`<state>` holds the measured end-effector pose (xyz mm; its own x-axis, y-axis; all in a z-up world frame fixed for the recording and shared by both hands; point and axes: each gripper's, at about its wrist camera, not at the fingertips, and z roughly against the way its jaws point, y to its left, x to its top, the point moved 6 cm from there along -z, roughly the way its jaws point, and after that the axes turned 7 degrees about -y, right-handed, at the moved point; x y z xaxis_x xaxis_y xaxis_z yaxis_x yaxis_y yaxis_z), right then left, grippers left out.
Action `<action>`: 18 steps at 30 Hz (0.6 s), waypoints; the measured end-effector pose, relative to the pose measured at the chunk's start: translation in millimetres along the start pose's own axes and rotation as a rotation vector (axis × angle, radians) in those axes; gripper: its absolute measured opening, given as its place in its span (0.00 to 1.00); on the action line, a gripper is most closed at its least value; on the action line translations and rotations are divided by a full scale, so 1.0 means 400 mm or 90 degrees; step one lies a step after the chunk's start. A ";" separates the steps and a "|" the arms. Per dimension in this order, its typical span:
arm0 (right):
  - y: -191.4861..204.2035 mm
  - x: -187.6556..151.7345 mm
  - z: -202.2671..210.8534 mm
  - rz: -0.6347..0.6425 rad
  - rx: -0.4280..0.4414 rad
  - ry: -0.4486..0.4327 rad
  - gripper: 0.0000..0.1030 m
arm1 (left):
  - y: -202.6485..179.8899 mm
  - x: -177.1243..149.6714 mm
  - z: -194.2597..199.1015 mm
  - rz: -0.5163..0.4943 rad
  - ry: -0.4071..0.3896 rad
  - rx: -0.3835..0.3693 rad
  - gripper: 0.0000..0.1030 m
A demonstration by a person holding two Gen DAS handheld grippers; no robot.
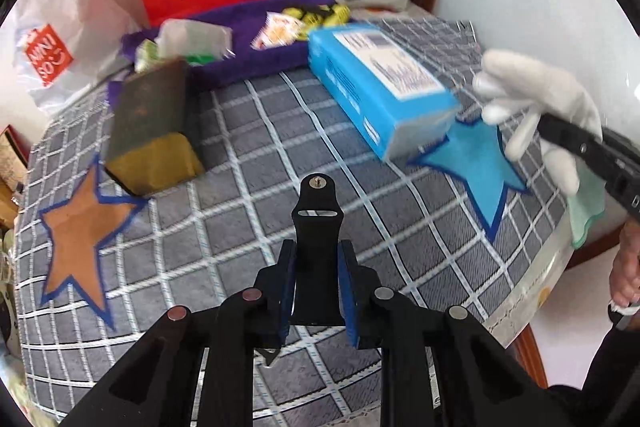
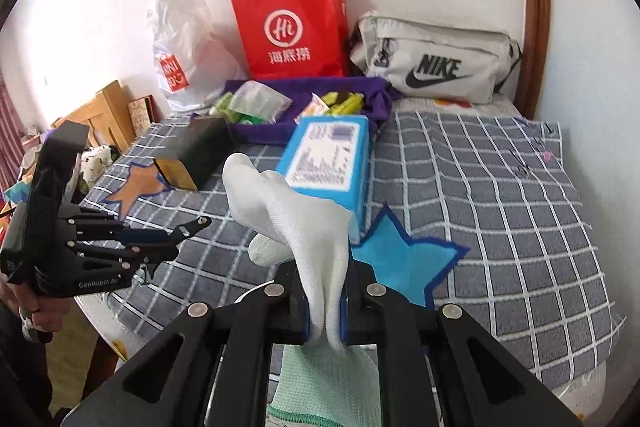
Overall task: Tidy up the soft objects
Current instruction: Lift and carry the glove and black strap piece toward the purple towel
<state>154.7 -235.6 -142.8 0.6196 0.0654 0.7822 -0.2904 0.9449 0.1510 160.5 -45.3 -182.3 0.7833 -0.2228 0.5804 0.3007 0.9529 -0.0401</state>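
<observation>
My right gripper (image 2: pixel 325 311) is shut on a white knit glove (image 2: pixel 288 211) with a pale green cuff (image 2: pixel 324 383), held above the near edge of the checked cloth (image 2: pixel 500 195). The glove also shows at the right of the left wrist view (image 1: pixel 532 95). My left gripper (image 1: pixel 317 287) is shut on a black strap-like piece (image 1: pixel 317 227) with a small screw at its tip, above the checked cloth (image 1: pixel 240 227). It shows at the left of the right wrist view (image 2: pixel 176 235). A blue star patch (image 2: pixel 404 259) lies just beyond the glove.
A blue box (image 1: pixel 380 83) and a dark box with a gold end (image 1: pixel 152 131) stand on the cloth. An orange star patch (image 1: pixel 84 231) lies left. Behind are a purple towel with packets (image 2: pixel 312 103), a red paper bag (image 2: pixel 292 27), a grey Nike bag (image 2: pixel 436 59) and a white plastic bag (image 2: pixel 180 47).
</observation>
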 end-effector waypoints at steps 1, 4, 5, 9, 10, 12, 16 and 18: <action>0.004 0.008 -0.002 0.002 -0.001 0.001 0.10 | 0.009 0.008 0.009 0.006 -0.006 0.005 0.19; 0.016 0.024 -0.006 0.001 0.008 -0.001 0.09 | 0.042 0.036 0.043 0.028 -0.027 0.012 0.19; 0.020 0.030 -0.008 0.001 0.010 -0.001 0.09 | 0.051 0.044 0.047 0.032 -0.031 0.015 0.19; 0.034 0.054 -0.020 0.005 0.014 0.003 0.09 | 0.087 0.075 0.060 0.055 -0.046 0.030 0.19; 0.037 0.058 -0.024 0.004 0.015 0.005 0.09 | 0.095 0.080 0.065 0.061 -0.049 0.034 0.19; 0.045 0.069 -0.031 0.006 0.020 0.006 0.09 | 0.109 0.090 0.072 0.071 -0.056 0.040 0.19; 0.057 0.097 -0.039 0.009 0.030 0.003 0.09 | 0.139 0.117 0.092 0.090 -0.075 0.049 0.19; 0.060 0.115 -0.046 0.014 0.029 0.000 0.09 | 0.154 0.130 0.099 0.098 -0.082 0.053 0.19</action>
<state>189.6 -204.0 -114.3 0.6124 0.0862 0.7859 -0.3370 0.9276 0.1609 198.2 10.1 -122.6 0.7391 -0.0501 0.6717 0.1328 0.9885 -0.0724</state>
